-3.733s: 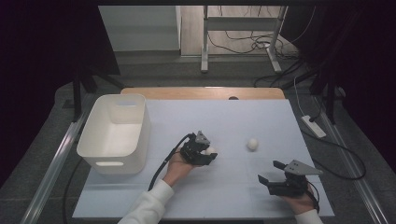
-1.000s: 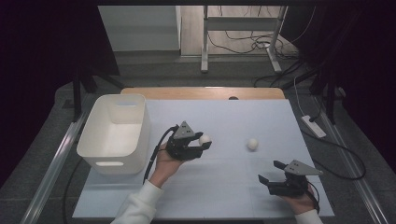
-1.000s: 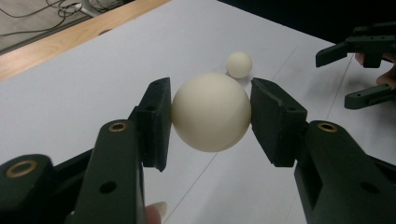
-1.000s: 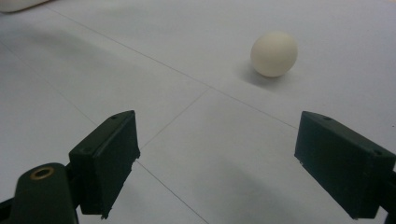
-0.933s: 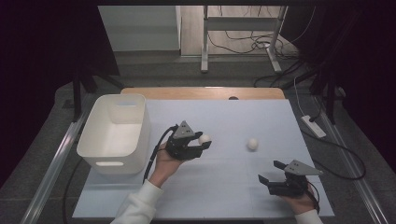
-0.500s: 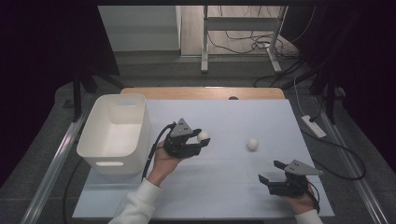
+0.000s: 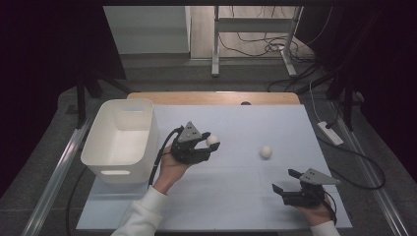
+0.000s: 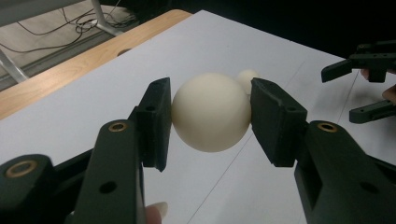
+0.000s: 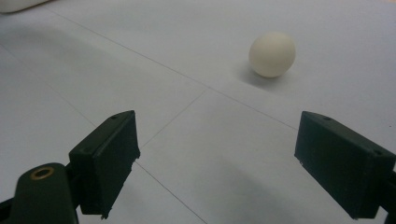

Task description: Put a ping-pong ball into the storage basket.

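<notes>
Left gripper view: left gripper (image 8: 211, 122) clamps a cream ball (image 8: 211, 117) clear of the table, probably bound for the white bin (image 7: 120, 140) at left. Right gripper (image 7: 293, 183) gapes empty (second ball (image 7: 266, 151) waits beyond it).

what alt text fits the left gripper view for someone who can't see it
The left gripper clamps a smooth cream ball between its two black jaws, above a white table. A second cream ball lies behind it, and the open right gripper sits at the far right.

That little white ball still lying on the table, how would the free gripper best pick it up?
Across its widest middle. The loose ball is round, so any side works, and it sits alone on the white table. The open right gripper could probably come in low from the person's side, one jaw either side, as the left gripper holds its ball.
</notes>
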A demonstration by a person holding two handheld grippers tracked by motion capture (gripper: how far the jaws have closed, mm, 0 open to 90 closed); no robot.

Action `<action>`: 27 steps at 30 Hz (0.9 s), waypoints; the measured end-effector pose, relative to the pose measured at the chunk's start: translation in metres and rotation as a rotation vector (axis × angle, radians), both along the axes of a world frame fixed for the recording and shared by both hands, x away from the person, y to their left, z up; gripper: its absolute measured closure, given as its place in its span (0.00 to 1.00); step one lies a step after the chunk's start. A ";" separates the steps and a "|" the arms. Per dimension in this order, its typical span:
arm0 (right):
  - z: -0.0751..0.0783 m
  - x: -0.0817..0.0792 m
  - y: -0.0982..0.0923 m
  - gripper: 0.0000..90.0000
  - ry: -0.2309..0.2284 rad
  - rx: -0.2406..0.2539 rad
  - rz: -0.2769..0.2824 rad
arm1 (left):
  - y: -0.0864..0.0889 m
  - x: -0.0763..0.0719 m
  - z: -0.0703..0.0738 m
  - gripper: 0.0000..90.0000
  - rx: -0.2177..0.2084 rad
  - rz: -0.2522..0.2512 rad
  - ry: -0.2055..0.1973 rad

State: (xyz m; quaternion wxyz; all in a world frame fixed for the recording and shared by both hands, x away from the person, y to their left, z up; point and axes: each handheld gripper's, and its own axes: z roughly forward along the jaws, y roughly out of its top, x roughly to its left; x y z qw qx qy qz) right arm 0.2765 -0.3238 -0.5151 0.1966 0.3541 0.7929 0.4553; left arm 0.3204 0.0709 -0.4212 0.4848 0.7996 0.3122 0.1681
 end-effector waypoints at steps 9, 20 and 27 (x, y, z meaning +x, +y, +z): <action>0.000 0.000 0.000 0.15 -0.001 0.001 0.000 | 0.003 -0.001 0.004 0.56 -0.013 0.003 -0.008; 0.000 0.000 0.000 0.15 -0.001 -0.001 0.002 | 0.006 -0.002 0.008 0.56 -0.019 0.007 -0.015; 0.000 0.000 0.000 0.15 -0.001 -0.001 0.002 | 0.007 -0.001 0.009 0.56 -0.021 0.010 -0.019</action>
